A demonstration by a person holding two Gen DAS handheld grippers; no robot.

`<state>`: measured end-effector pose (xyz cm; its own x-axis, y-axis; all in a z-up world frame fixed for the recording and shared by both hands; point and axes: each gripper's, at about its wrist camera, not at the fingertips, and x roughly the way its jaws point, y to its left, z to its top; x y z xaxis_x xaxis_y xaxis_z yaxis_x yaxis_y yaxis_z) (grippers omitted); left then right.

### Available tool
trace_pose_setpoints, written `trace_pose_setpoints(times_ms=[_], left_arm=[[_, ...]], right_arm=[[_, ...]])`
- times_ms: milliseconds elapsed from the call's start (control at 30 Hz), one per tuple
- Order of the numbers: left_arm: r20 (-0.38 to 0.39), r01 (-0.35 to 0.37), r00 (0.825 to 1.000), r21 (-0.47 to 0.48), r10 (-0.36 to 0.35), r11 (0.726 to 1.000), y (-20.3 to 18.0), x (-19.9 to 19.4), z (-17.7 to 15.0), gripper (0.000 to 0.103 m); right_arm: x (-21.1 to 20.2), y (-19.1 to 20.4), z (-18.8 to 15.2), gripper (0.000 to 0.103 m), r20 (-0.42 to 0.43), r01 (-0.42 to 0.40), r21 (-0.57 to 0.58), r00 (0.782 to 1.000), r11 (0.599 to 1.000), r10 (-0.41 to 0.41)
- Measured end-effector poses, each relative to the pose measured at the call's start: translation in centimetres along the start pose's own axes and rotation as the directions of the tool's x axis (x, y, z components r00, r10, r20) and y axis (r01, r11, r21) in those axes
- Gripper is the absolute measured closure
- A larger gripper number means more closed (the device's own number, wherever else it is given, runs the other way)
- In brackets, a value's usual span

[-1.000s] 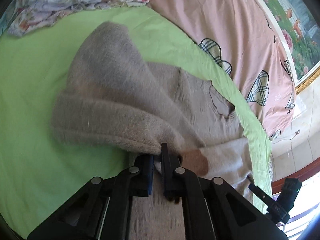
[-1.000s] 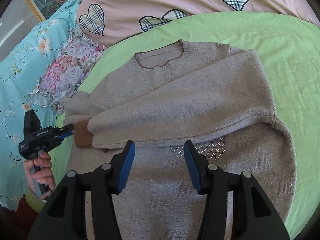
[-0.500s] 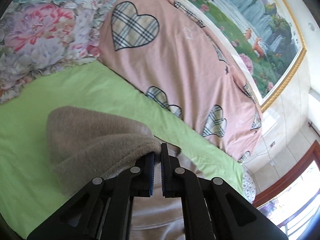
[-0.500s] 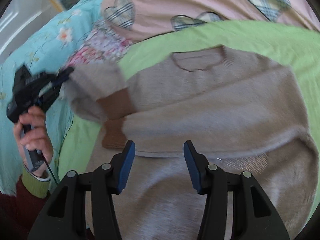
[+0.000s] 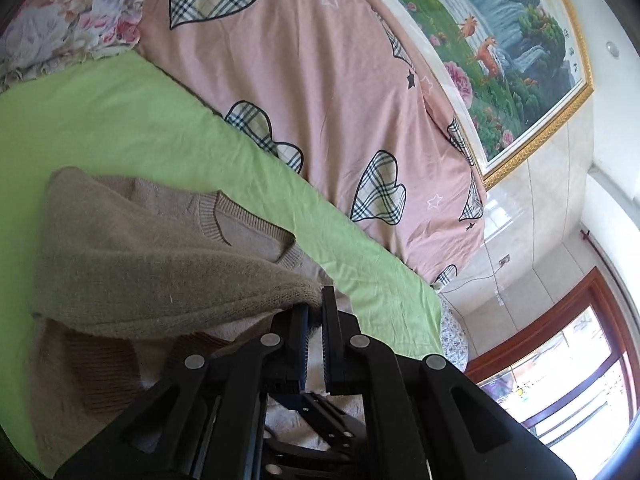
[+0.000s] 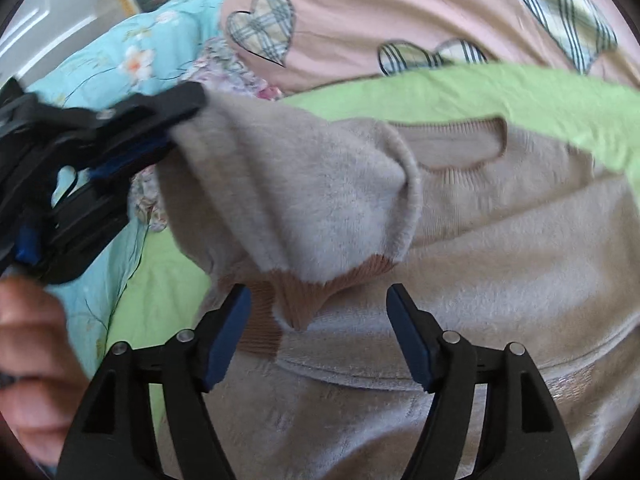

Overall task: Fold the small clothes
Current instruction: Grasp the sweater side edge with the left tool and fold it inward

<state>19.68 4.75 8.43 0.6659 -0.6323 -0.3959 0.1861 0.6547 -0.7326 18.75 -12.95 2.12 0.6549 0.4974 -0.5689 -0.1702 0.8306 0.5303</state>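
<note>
A beige fuzzy sweater [image 6: 500,264] with brown ribbed cuffs lies on the green sheet [image 6: 460,92], neck hole toward the pink quilt. One sleeve lies folded across its chest. My left gripper [image 5: 315,312] is shut on the other sleeve [image 5: 152,280] and holds it lifted over the sweater body. In the right wrist view the left gripper [image 6: 176,120] shows at the left with the sleeve [image 6: 304,196] hanging from it, brown cuff [image 6: 308,296] down. My right gripper [image 6: 318,312] is open and empty just above the sweater's chest, its fingers either side of the hanging cuff.
A pink quilt [image 5: 320,100] with plaid hearts lies beyond the green sheet. A floral pillow [image 5: 60,12] and a teal floral cover [image 6: 120,64] lie at the bed's left. A framed landscape painting [image 5: 500,40] hangs on the wall. A window [image 5: 568,380] shows beyond the bed's edge.
My left gripper has lifted the sleeve off the bed and carried it inward over the sweater's chest. The right gripper stays open and has moved closer to the hanging cuff.
</note>
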Motion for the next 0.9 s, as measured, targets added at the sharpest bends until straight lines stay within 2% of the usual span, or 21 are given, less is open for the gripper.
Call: trace_pose_setpoints(times_ms=[200,233,267,333,433,533,667,733,800,833,900], left_arm=[[-0.011,0.002,1.000,0.016,-0.002,1.000,0.1,-0.4,-0.5,0.100],[-0.012,-0.014,1.000,0.026,0.014,1.000,0.3,-0.5,-0.7,0.099],[-0.015,-0.027,1.000,0.031,0.027,0.999,0.6,-0.7,-0.8,0.099],[-0.029,-0.045,0.999,0.032,0.046,0.998,1.7,-0.8,-1.2,0.099],[-0.084,-0.078,0.993,0.032,0.080,0.996,3.6,-0.1,-2.2,0.098],[-0.177,-0.111,0.977,0.045,0.118,0.993,5.5,1.1,-4.1,0.098],[-0.243,-0.169,0.952,0.096,0.188,0.981,7.9,1.1,-6.9,0.099],[-0.250,-0.202,0.943,0.098,0.221,0.974,9.3,0.4,-7.7,0.099],[-0.234,-0.252,0.935,0.096,0.268,0.963,10.7,-0.9,-7.9,0.099],[-0.219,-0.276,0.931,0.097,0.291,0.956,11.2,-1.5,-7.9,0.099],[-0.180,-0.333,0.921,0.094,0.345,0.938,12.3,-2.7,-7.5,0.099]], right_arm=[[2.8,0.3,-0.7,0.030,-0.003,0.008,0.044,1.000,0.999,-0.007],[2.8,-0.2,-0.7,0.044,0.004,0.008,0.061,1.000,0.998,-0.008],[2.6,-0.8,-0.5,0.073,0.011,0.007,0.079,1.000,0.997,-0.008],[1.6,-2.1,0.0,0.090,0.020,0.027,0.097,0.999,0.995,-0.029],[-1.3,-4.0,0.5,0.091,0.054,0.088,0.084,0.994,0.993,-0.093],[-4.5,-5.5,0.8,0.092,0.080,0.166,0.054,0.982,0.985,-0.170],[-6.9,-8.1,1.1,0.092,0.084,0.319,0.011,0.944,0.948,-0.319],[-7.6,-9.7,1.0,0.092,0.068,0.360,0.022,0.930,0.933,-0.361],[-8.0,-11.3,0.7,0.091,0.024,0.379,0.027,0.925,0.925,-0.379],[-8.2,-11.9,0.4,0.088,0.010,0.384,0.027,0.923,0.923,-0.384],[-8.3,-12.4,-0.4,0.073,-0.017,0.402,0.019,0.916,0.916,-0.401]])
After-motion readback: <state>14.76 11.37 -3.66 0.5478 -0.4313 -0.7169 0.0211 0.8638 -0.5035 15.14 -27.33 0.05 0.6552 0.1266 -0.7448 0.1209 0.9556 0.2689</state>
